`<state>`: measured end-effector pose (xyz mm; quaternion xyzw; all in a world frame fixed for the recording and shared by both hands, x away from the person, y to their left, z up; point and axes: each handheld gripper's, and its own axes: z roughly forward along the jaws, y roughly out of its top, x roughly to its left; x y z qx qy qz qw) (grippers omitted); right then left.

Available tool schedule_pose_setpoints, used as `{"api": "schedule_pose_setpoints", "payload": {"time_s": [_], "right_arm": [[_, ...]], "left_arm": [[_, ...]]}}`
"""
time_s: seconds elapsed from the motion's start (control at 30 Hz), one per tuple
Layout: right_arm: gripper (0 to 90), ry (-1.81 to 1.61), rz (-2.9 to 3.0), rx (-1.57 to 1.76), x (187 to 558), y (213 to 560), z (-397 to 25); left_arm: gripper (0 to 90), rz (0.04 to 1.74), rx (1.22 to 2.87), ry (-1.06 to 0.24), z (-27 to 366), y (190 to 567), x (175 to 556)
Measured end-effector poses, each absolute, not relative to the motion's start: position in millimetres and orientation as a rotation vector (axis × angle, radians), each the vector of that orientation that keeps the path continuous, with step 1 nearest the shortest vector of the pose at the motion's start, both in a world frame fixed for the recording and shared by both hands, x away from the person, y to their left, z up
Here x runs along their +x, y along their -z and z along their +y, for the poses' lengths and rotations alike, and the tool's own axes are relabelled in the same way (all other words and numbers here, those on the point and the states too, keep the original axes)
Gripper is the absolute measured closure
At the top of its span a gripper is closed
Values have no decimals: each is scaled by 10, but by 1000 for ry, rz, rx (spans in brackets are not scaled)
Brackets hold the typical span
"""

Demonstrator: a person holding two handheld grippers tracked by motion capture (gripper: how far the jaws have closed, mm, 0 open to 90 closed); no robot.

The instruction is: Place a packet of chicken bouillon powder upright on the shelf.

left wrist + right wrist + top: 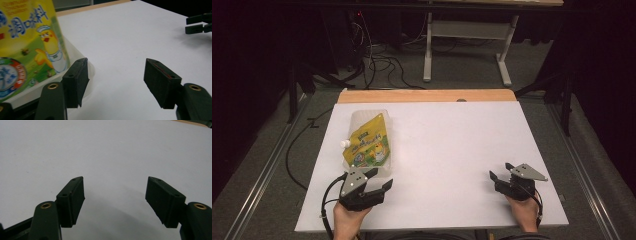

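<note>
A yellow spouted pouch with a cartoon chick lies in a clear plastic tray at the table's left. In the left gripper view the pouch fills the left side, the tray rim just behind my left jaw. My left gripper rests open on the table right below the tray, nothing between its jaws; it is also seen close up. My right gripper sits open at the table's front right, empty, over bare white surface. Its jaws appear far off in the left gripper view.
The white table top has a wooden strip along its far edge. Beyond it stand a white desk frame and loose cables on the floor. Metal rails run along both sides of the table.
</note>
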<state>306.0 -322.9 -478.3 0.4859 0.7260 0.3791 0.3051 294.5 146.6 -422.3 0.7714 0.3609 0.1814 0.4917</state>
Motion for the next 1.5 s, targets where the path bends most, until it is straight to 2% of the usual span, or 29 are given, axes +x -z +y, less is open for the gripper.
{"api": "schedule_pose_setpoints", "payload": {"time_s": [0.3, 0.43, 1.07, 1.2, 1.33, 1.5], "right_arm": [[317, -1008, 1920, 1283, 3054, 4781, -3231], [317, -1010, 1919, 1284, 3051, 4781, -3230], [317, -1011, 1917, 1279, 3051, 4782, -3226], [317, -1006, 1919, 1276, 3052, 4782, -3225], [317, -1001, 1922, 1274, 3052, 4783, -3222], [317, -1002, 1919, 1275, 3052, 4783, -3222]], "left_arm": [[315, 836, 1875, -308, 1287, 4276, 3025], [303, 822, 1898, -291, 1205, 4286, 3052], [295, 772, 1939, -326, 862, 4377, 3184], [297, 761, 1989, -330, 774, 4373, 3246], [306, 773, 1967, -296, 739, 4404, 3315], [302, 789, 1964, -318, 680, 4464, 3366]]}}
